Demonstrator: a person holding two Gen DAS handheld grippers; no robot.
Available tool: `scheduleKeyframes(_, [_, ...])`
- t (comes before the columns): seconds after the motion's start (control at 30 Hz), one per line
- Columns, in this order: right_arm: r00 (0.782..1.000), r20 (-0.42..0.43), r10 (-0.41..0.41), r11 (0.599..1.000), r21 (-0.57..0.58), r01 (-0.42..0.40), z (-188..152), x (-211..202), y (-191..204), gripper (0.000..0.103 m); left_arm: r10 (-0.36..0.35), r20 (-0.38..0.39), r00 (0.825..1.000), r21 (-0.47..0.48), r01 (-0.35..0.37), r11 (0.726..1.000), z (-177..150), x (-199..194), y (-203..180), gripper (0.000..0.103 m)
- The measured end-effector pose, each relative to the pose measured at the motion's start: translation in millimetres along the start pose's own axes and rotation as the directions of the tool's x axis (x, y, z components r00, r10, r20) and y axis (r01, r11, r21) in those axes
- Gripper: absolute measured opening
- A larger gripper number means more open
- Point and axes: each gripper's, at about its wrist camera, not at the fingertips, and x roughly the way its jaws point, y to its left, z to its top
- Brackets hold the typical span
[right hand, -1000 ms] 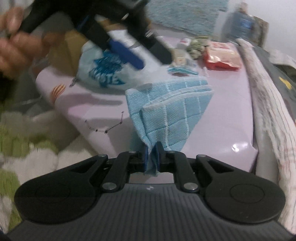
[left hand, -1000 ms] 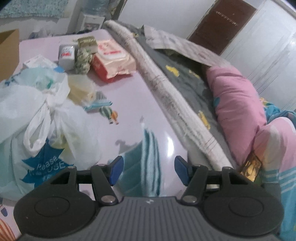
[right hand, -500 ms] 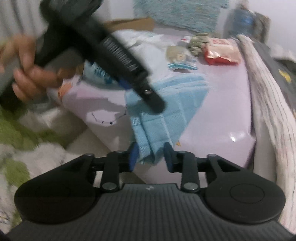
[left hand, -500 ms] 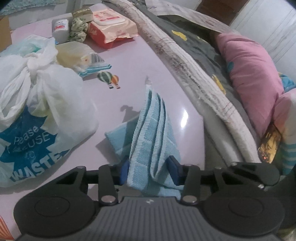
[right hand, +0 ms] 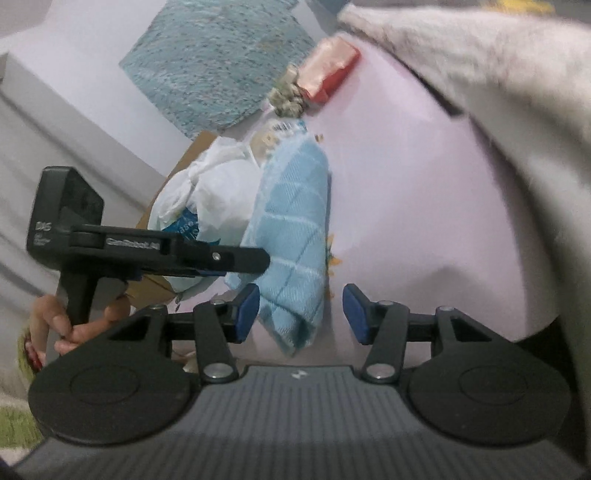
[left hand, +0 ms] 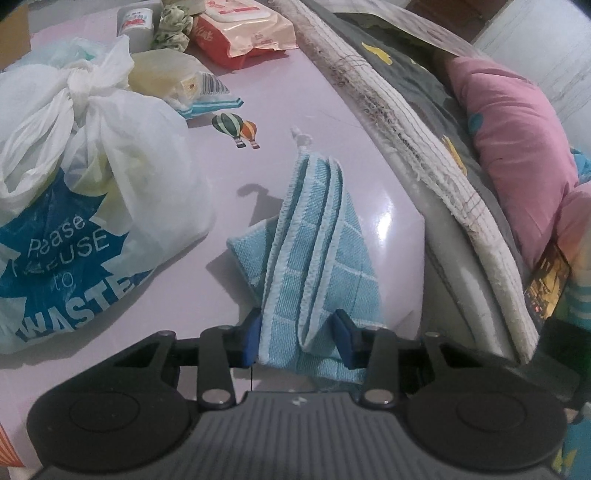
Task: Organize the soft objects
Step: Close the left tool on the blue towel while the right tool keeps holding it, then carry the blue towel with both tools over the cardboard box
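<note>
Blue cloth [left hand: 317, 258], folded, lower centre on the table [left hand: 295, 96]: soft, light, floppy, so pinch the bunched end. Left gripper [left hand: 295, 332] has just been closing and clamps it; right gripper [right hand: 301, 312] has just been opening, pads clear.

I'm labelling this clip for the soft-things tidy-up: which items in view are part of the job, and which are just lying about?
In the job:
- blue checked cloth, folded
- left gripper, closed on the cloth
- right gripper, jaws just opened off the cloth

Lying about:
- white plastic bag
- wet-wipes pack
- pink pillow
- small white jar
</note>
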Motion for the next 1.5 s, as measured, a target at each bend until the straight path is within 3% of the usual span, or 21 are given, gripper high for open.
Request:
scheduleKeyframes(0.1, [1.0,0.002,0.031,0.999,-0.009,-0.031,-3,6,7,0.038,-0.002,-0.002,1.0,-0.001,0.002,1.0,0,0,0,0.042])
scheduleKeyframes(0.2, [1.0,0.002,-0.007,0.998,-0.068,0.007,-4,11,19,0.023,-0.005,-0.004,1.0,-0.005,0.005,1.0,1,0,1,0.042])
scheduleKeyframes(0.37, [0.995,0.013,-0.097,0.973,-0.21,0.097,-10,8,40,0.014,-0.009,-0.001,1.0,0.002,0.009,1.0,0,-2,-1,0.042])
scheduleKeyframes(0.6, [0.957,0.034,-0.288,0.815,-0.515,0.264,-22,15,81,0.013,-0.07,-0.001,0.998,-0.017,0.07,0.997,4,-9,-1,0.067])
scheduleKeyframes(0.73, [0.942,0.054,-0.331,0.751,-0.59,0.297,-26,19,91,0.013,-0.098,-0.008,0.995,-0.039,0.098,0.994,9,-8,-1,0.075])
scheduleKeyframes(0.9, [0.936,0.085,-0.341,0.695,-0.647,0.312,-31,24,100,0.013,-0.072,-0.029,0.997,-0.024,0.071,0.997,13,3,-7,0.077])
scheduleKeyframes(1.1, [0.967,0.086,-0.242,0.755,-0.61,0.243,-26,16,99,0.013,-0.07,-0.034,0.997,-0.022,0.07,0.997,13,6,-9,0.079])
scheduleKeyframes(1.27, [0.992,0.084,-0.097,0.831,-0.542,0.127,-20,9,98,0.013,-0.111,-0.054,0.992,-0.073,0.107,0.991,14,11,-1,0.076])
scheduleKeyframes(1.33, [0.995,0.084,-0.059,0.854,-0.512,0.094,-18,11,97,0.013,-0.116,-0.049,0.992,-0.085,0.112,0.99,14,11,3,0.061])
scheduleKeyframes(1.5, [0.997,0.075,-0.011,0.904,-0.425,0.041,-15,6,89,0.018,-0.14,-0.045,0.989,-0.13,0.133,0.983,15,10,17,0.042])
